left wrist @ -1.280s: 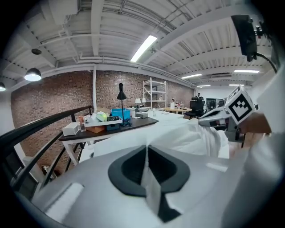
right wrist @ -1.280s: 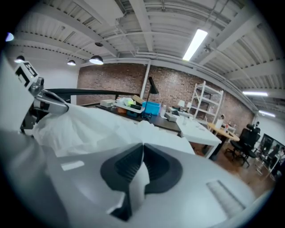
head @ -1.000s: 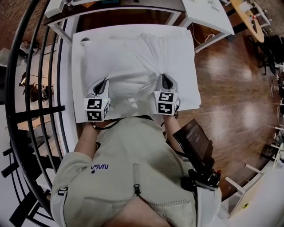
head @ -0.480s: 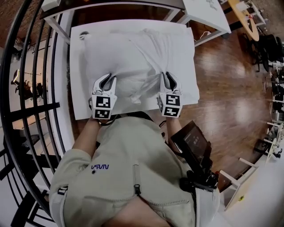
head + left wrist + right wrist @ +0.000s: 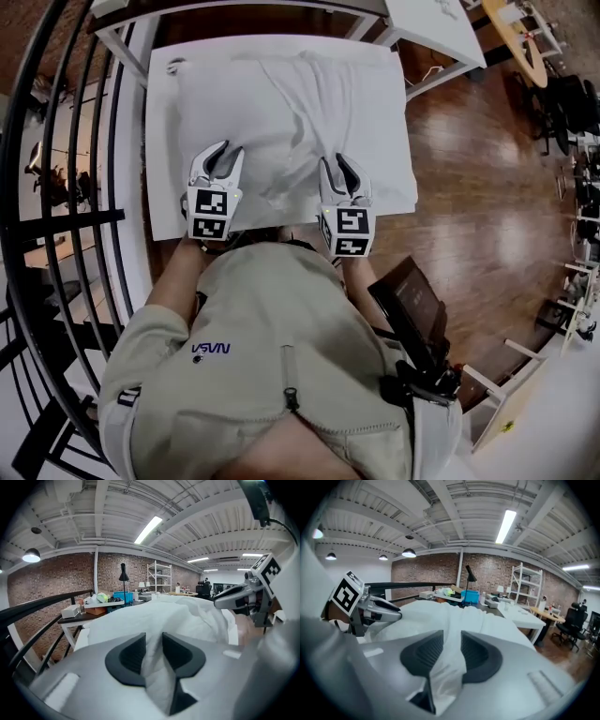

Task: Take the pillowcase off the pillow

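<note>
A white pillow in a white pillowcase (image 5: 281, 112) lies on a white table (image 5: 159, 197). Both grippers sit at its near edge. My left gripper (image 5: 223, 150) is at the near left corner; its jaws have just been opening and stand apart. A fold of pillowcase (image 5: 157, 616) still lies loose between the left gripper's (image 5: 153, 641) jaws. My right gripper (image 5: 336, 161) is at the near right; its jaws have also just been opening. A bunch of cloth (image 5: 454, 613) hangs between the right gripper's (image 5: 452, 641) jaws, not pinched.
A black railing (image 5: 84, 187) runs along the table's left side. Wooden floor (image 5: 487, 187) lies to the right. More white tables (image 5: 431, 23) stand behind the pillow. A black device (image 5: 412, 309) hangs at the person's right hip.
Both pairs of jaws were shut on the pillowcase edge and now stand spread apart. The right gripper has drawn back a little toward the person and up.
</note>
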The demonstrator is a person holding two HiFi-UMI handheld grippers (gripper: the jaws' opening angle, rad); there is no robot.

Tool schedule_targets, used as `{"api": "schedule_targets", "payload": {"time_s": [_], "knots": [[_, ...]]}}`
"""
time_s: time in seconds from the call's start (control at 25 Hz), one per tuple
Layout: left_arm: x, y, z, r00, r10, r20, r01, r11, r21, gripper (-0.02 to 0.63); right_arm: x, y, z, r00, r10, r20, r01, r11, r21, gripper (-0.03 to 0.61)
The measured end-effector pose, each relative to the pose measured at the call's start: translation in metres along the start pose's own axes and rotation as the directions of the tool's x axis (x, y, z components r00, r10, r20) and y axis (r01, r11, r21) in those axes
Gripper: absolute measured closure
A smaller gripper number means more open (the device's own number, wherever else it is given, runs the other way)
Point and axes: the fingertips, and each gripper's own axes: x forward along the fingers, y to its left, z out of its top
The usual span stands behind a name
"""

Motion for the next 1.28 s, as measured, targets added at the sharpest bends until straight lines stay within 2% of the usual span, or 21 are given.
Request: {"api": "schedule_targets", "payload": {"time_s": [0.24,0.4,0.48,0.52,0.6,0.68,0.72,0.8,0.96,1.04,1.16,1.24,1.28], "knots": [[-0.024,-0.029,0.003,0.998,0.059,0.004,-0.059,0.998,0.031,0.492,-0.017,0.008,-0.01,0.994,0.108,0.034,-0.109,0.994,0.007,0.471],[-0.037,-0.06,-0.005,0.998,0.061,-0.033,-0.059,0.996,0.072,0.435,-0.024,0.035,-0.025,0.971,0.238,0.027,-0.238,0.971,-0.002,0.471],[-0.041,-0.07,-0.018,0.997,0.045,-0.069,-0.037,0.992,0.121,0.391,-0.021,0.052,-0.035,0.96,0.28,0.013,-0.28,0.96,-0.013,0.47],[-0.043,-0.072,-0.028,0.994,0.037,-0.099,-0.023,0.989,0.145,0.371,-0.019,0.061,-0.041,0.956,0.293,0.002,-0.293,0.956,-0.014,0.444],[-0.043,-0.069,-0.056,0.984,0.033,-0.174,-0.004,0.986,0.169,0.331,-0.019,0.078,-0.048,0.951,0.309,-0.015,-0.309,0.951,-0.015,0.439],[-0.034,-0.063,-0.072,0.971,0.045,-0.235,0.002,0.981,0.196,0.33,-0.021,0.082,-0.05,0.949,0.313,-0.034,-0.314,0.949,-0.03,0.438],[-0.026,-0.06,-0.073,0.966,0.053,-0.252,0.004,0.975,0.221,0.34,-0.02,0.081,-0.05,0.949,0.311,-0.049,-0.313,0.949,-0.037,0.43],[-0.016,-0.055,-0.073,0.963,0.059,-0.263,0.013,0.965,0.262,0.409,-0.019,0.084,-0.053,0.95,0.303,-0.078,-0.306,0.951,-0.033,0.418],[-0.018,-0.053,-0.073,0.97,0.001,-0.245,0.063,0.965,0.256,0.527,-0.015,0.112,-0.062,0.947,0.291,-0.134,-0.3,0.953,-0.049,0.414],[-0.015,-0.059,-0.066,0.972,-0.031,-0.234,0.086,0.97,0.228,0.555,-0.007,0.119,-0.07,0.942,0.29,-0.171,-0.303,0.952,-0.049,0.39],[-0.019,-0.064,-0.045,0.976,-0.078,-0.204,0.113,0.98,0.162,0.568,0.007,0.128,-0.079,0.936,0.278,-0.214,-0.298,0.952,-0.069,0.39],[-0.023,-0.062,-0.026,0.981,-0.098,-0.165,0.119,0.985,0.121,0.569,0.016,0.126,-0.081,0.945,0.236,-0.227,-0.263,0.96,-0.098,0.39],[-0.023,-0.061,-0.018,0.984,-0.102,-0.144,0.116,0.988,0.097,0.569,0.02,0.12,-0.079,0.953,0.204,-0.225,-0.233,0.966,-0.109,0.418]]}}
